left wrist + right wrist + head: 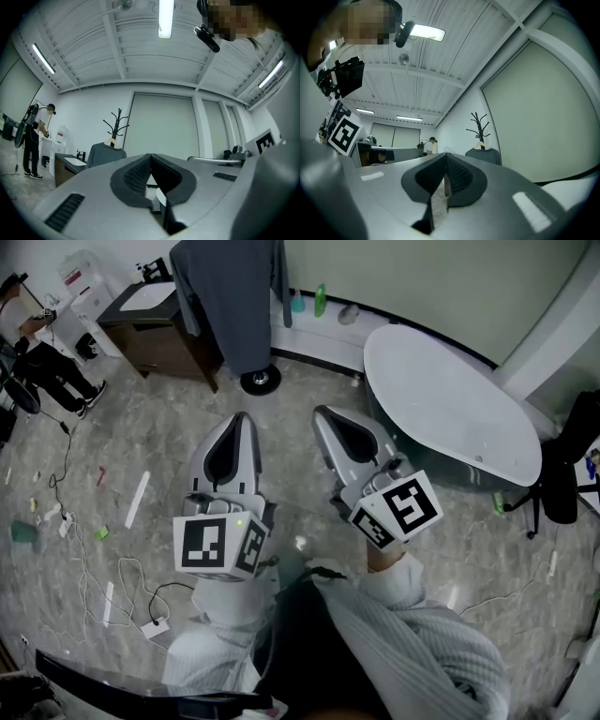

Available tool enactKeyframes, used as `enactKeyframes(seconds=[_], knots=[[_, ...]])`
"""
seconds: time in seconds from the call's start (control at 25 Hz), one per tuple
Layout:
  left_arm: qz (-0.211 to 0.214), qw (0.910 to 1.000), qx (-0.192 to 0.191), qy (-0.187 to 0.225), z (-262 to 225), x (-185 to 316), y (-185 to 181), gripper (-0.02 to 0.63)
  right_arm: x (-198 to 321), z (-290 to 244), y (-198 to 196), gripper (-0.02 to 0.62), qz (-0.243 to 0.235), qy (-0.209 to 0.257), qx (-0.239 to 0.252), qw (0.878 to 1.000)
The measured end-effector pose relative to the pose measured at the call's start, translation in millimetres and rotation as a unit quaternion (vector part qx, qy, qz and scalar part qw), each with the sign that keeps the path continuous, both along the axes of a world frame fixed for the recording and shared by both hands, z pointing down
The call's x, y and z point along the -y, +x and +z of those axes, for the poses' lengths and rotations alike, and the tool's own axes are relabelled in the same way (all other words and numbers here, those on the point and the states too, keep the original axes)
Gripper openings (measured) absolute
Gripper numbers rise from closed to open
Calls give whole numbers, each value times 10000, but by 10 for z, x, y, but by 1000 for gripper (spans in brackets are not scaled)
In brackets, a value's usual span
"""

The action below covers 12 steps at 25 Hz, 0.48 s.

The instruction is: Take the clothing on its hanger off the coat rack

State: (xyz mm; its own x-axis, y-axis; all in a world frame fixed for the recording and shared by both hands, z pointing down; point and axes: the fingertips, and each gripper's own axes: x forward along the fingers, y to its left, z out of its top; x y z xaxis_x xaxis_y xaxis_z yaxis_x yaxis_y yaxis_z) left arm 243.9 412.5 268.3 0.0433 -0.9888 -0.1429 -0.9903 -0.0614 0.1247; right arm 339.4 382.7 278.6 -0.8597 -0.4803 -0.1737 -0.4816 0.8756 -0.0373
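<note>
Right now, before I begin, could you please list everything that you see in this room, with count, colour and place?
garment: one, dark grey-blue, on a hanger on the coat rack, top of head view
coat rack: one, black, round base on the floor
table: one, white, oval, right of the rack
cabinet: one, brown with white top, left of the rack
bottles: two, green and teal, by the far wall
power strip: one, white, floor at lower left
chair: one, black, right edge
other person: one, dark clothes, far left
left tongs: grey, shut, empty
right tongs: grey, shut, empty
</note>
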Motion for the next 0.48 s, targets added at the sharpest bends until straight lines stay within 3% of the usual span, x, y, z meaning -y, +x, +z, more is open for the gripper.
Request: enactKeyframes(seconds=[0.24, 0.48], knots=[[-364, 9993, -4, -100, 120, 197, -392, 5, 274, 123, -342, 3, -256, -78, -45, 9996], [-482, 9988, 50, -91, 229, 775, -1210, 5, 916, 229, -1167, 3, -300, -8, -124, 9995]])
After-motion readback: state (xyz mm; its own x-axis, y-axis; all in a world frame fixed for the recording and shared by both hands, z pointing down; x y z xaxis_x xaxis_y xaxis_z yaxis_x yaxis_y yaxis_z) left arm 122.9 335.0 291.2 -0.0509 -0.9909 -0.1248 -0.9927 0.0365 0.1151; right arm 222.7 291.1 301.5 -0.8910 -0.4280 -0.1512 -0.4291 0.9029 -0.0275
